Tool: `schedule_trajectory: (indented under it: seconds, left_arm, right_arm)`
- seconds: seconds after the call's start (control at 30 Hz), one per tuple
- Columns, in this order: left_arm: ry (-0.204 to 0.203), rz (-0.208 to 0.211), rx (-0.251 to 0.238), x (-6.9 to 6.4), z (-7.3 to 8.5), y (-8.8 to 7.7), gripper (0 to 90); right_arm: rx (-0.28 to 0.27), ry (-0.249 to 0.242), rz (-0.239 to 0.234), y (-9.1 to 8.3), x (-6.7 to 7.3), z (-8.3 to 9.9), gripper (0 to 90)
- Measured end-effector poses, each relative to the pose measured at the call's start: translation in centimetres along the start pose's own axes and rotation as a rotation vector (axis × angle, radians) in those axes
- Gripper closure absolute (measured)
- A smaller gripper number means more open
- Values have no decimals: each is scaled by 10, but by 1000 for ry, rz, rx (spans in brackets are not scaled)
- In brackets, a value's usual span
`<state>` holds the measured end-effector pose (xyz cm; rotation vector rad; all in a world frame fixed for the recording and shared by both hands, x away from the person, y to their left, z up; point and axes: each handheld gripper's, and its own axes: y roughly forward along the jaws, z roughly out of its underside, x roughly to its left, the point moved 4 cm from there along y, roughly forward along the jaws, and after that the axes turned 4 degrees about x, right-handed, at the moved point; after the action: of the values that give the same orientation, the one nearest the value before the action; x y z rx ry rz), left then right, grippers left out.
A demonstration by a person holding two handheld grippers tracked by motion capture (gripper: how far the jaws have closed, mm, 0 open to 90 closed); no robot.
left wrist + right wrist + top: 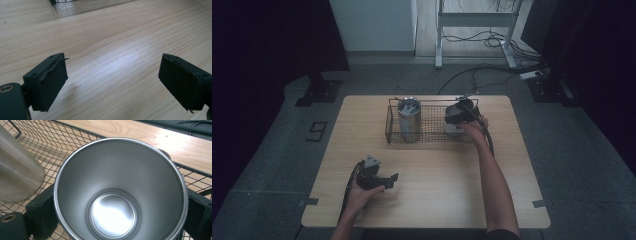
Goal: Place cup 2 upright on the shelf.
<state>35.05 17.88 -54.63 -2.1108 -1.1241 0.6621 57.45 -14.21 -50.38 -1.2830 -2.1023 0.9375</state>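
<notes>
Dim, murky high view, brighter gripper views, soft glare on wood, edges bowed

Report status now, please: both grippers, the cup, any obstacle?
Right gripper shut on steel cup over wire basket. Left gripper open, idle. Second cup beside.

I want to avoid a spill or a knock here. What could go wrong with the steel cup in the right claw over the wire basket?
1. The right claw holds the steel cup by its smooth sides; it may slip and fall.
2. The second cup stands close by in the wire basket; moving sideways could knock it.
3. The cup's base could catch the basket's raised rim.
</notes>
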Motion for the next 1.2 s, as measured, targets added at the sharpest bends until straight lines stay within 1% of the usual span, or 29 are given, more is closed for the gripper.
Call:
schedule_trajectory:
  seconds: [0.17,0.2,0.23,0.27,0.3,0.33,0.43,0.6,0.63,0.7,0.8,0.9,1.03,1.13,1.2]
  left_arm:
    - [1,2,-2,0,0,-1,84]
    - [2,2,-1,0,0,0,84]
    - [3,3,0,-1,0,0,84]
    - [3,3,0,-1,0,0,84]
    - [3,4,1,-1,0,0,84]
    - [4,5,1,-1,0,0,84]
    - [3,6,0,-1,0,-1,84]
    - [3,8,2,-1,0,0,84]
    - [1,10,2,-1,0,0,85]
    - [-3,14,6,-1,0,1,84]
    - [0,9,15,-1,2,3,84]
    - [0,8,14,-1,2,3,85]
    - [4,6,16,-1,1,4,95]
    - [8,8,16,-1,1,5,95]
    - [7,13,13,0,0,4,95]
  right_arm:
    - [29,-9,-4,0,1,3,60]
    - [36,-16,2,0,2,4,54]
    - [31,-18,17,-1,2,4,50]
    - [18,-9,24,-3,2,2,44]
    - [10,-3,16,-4,3,1,39]
    - [6,-2,10,-6,4,1,34]
    - [-16,-6,17,-12,5,-2,17]
    - [-25,3,21,-17,3,-1,1]
    - [-46,9,17,-20,3,0,9]
    - [-71,24,7,-24,2,1,9]
    - [-84,32,2,-28,-1,5,8]
    - [-114,41,-7,-33,-4,7,8]
    - [-147,30,-19,-41,-4,12,8]
    - [-154,25,-11,-46,-4,17,7]
    - [-174,23,-3,-51,-4,19,12]
